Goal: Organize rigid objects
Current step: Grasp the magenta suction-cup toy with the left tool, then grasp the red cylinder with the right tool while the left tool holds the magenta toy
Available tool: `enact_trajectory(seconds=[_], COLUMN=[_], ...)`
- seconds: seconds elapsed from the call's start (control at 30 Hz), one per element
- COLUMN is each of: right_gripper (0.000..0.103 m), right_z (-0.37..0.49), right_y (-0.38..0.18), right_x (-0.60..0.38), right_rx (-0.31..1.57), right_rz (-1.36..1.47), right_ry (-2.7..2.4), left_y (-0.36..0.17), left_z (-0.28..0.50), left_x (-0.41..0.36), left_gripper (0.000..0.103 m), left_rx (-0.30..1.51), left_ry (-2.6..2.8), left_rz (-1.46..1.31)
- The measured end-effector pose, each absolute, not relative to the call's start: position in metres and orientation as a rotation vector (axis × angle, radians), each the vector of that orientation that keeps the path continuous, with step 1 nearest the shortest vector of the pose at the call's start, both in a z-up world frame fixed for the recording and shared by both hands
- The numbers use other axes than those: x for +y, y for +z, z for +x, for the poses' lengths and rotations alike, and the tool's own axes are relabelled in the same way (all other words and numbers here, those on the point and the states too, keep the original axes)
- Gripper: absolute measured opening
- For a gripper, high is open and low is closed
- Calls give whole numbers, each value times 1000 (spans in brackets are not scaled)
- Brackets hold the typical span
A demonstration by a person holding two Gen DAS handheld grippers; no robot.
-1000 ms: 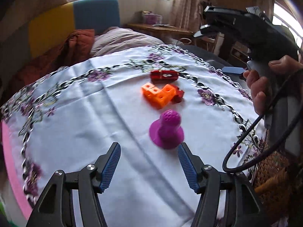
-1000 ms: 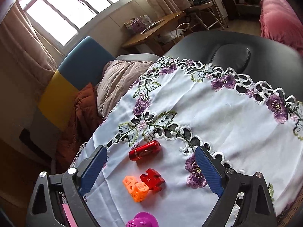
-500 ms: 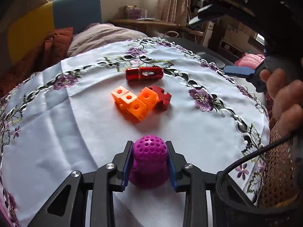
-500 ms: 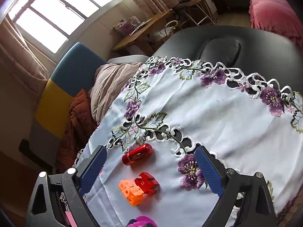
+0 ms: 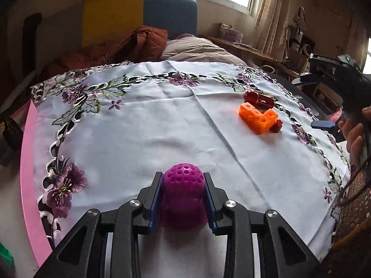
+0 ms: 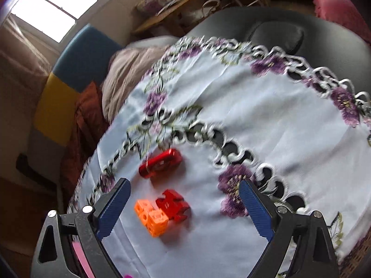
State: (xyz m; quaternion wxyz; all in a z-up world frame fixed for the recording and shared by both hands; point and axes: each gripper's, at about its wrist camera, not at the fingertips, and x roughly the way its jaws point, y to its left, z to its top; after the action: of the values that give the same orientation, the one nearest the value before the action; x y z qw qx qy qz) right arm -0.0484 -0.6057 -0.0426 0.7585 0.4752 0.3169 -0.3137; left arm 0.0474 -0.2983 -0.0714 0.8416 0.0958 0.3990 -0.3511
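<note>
Left wrist view is filled mostly by a white tablecloth (image 5: 143, 139) with purple embroidered flowers, spread over a round table whose pink edge (image 5: 27, 162) is seen at the left. Behind it a bed with a yellow and blue headboard (image 5: 139, 16) is seen, with rumpled covers in front of it. At the bottom of this view the left gripper (image 5: 183, 199) is closed on a purple toy (image 5: 183, 194) with a dimpled round head, the blue pads pressed against both its sides; whether its base touches the cloth cannot be told. Toward the right of the cloth an orange block piece (image 5: 257, 118) is lying, with a small red block (image 5: 277, 125) touching its far side and a red cylinder-shaped object (image 5: 259, 98) just beyond. A hand (image 5: 354, 136) around the other tool's handle is seen at the right edge. In the right wrist view, which is blurred, the right gripper (image 6: 185, 210) is held wide apart with nothing between its pads, above the cloth near the orange and red blocks.
</note>
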Motion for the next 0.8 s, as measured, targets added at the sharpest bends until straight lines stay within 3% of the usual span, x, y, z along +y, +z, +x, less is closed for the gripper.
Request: enact_trajectory(seconds=[0.17, 0.3, 0.5, 0.53, 0.57, 0.6, 0.8], right_gripper=[96, 103, 102, 100, 83, 75, 75], right_z=[-9, 27, 68, 71, 75, 79, 86], right_y=[-39, -39, -65, -71, -79, -83, -79], right_x=[-599, -607, -615, -613, -611, -607, -599], right_rx=[802, 873, 975, 986, 1016, 1049, 1041], right_rz=[866, 730, 571, 554, 533, 496, 403], right_ry=[-648, -650, -645, -636, -622, -630, -614], left_y=[-72, -72, -73, -73, -73, -73, -74], left_z=[48, 45, 45, 45, 45, 45, 44], left_x=[-296, -297, -297, -297, -297, -297, -298], left_gripper=[32, 32, 32, 32, 32, 32, 32], left_rx=[838, 827, 819, 817, 815, 815, 811], left_ry=[-753, -747, -743, -741, -740, -738, -732], left_rz=[180, 191, 195, 197, 197, 198, 206])
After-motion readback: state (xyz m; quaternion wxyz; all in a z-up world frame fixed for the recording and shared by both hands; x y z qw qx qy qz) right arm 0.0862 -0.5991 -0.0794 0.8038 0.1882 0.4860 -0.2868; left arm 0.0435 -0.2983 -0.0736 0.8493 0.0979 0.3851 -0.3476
